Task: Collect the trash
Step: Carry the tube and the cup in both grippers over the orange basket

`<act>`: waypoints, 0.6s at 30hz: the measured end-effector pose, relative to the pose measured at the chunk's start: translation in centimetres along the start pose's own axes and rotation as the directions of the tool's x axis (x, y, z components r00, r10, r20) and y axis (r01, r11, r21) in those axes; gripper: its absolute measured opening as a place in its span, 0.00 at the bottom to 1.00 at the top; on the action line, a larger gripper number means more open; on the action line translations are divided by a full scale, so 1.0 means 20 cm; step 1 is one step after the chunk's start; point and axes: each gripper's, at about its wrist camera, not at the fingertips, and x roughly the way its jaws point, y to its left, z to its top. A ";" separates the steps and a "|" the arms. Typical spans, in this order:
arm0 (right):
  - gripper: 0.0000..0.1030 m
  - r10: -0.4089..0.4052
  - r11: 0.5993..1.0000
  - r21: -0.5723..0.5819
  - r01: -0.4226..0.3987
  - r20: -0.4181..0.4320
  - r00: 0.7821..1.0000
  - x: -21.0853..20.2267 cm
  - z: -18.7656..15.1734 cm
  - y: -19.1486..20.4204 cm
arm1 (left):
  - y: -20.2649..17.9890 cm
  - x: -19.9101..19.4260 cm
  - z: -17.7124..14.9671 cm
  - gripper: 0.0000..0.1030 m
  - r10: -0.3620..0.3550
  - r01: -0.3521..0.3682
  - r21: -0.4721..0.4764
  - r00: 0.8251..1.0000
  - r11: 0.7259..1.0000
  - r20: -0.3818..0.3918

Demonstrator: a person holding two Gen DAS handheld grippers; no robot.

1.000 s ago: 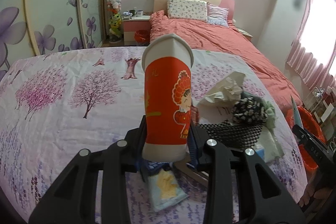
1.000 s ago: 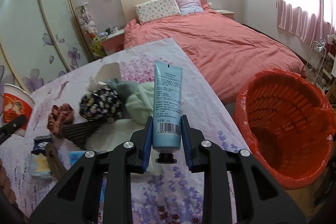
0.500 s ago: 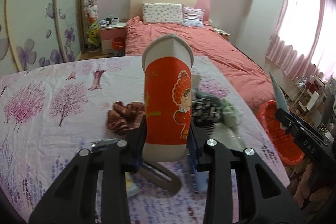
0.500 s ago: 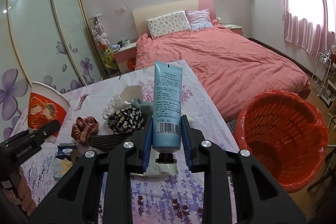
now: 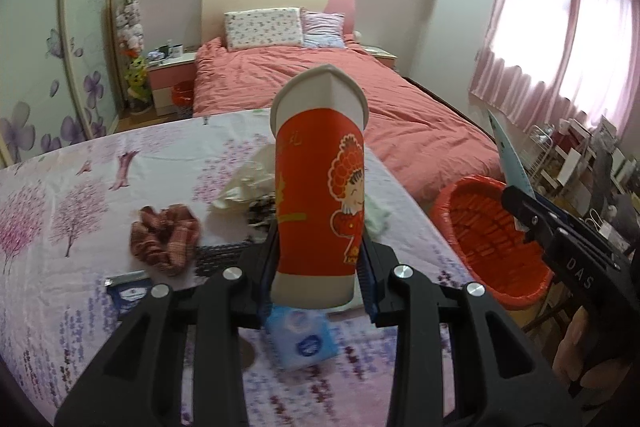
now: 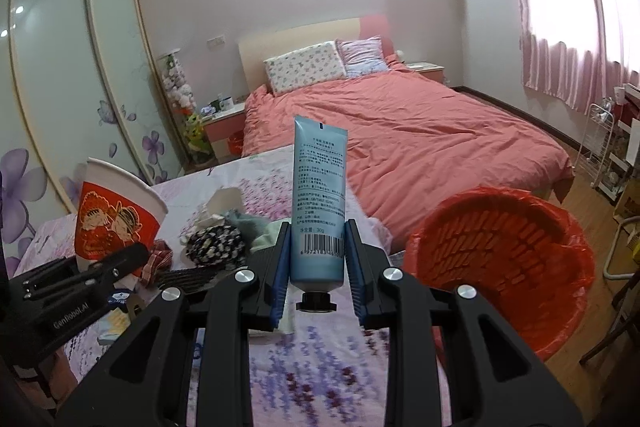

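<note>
Your left gripper (image 5: 318,267) is clamped on the red paper cup (image 5: 320,195), which stands upright between the jaws with its dented white rim at 12 o'clock. At 9 o'clock from the cup, the checked brown scrunchie (image 5: 164,239) lies on the flowered bedspread (image 5: 80,187). A dark blue sachet (image 5: 130,293) sits at 7 o'clock from the scrunchie. Crumpled white paper (image 5: 244,179) rests just left of the cup's upper half. Directly under the cup, at 6 o'clock, lies a blue tissue pack (image 5: 302,341). At 3 o'clock, off the bedspread's edge, stands the red-lined trash basket (image 5: 496,239).

In the right wrist view, the same cup (image 6: 116,223) shows at 9 o'clock, held by the other tool. A black-and-white scrunchie (image 6: 216,247) lies at 10 o'clock from your right gripper (image 6: 318,267), beside a pale green cloth (image 6: 266,233). Your right gripper is closed on the blue tube (image 6: 319,203), cap pointing down at 6 o'clock. The basket (image 6: 500,259) sits at 3 o'clock from the tube, beside the bedspread and clear of it.
</note>
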 end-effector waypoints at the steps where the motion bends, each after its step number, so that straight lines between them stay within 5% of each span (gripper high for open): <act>1: 0.26 -0.007 1.000 0.006 0.007 0.004 1.000 -0.01 0.00 -0.03 | -0.04 0.01 0.00 0.33 -0.009 0.009 0.008 1.000 1.000 -0.001; 18: 0.26 -0.129 0.984 0.126 0.128 0.003 0.992 0.00 -0.02 -0.52 | -0.55 0.24 0.01 0.33 -0.187 0.194 0.103 0.980 0.976 -0.068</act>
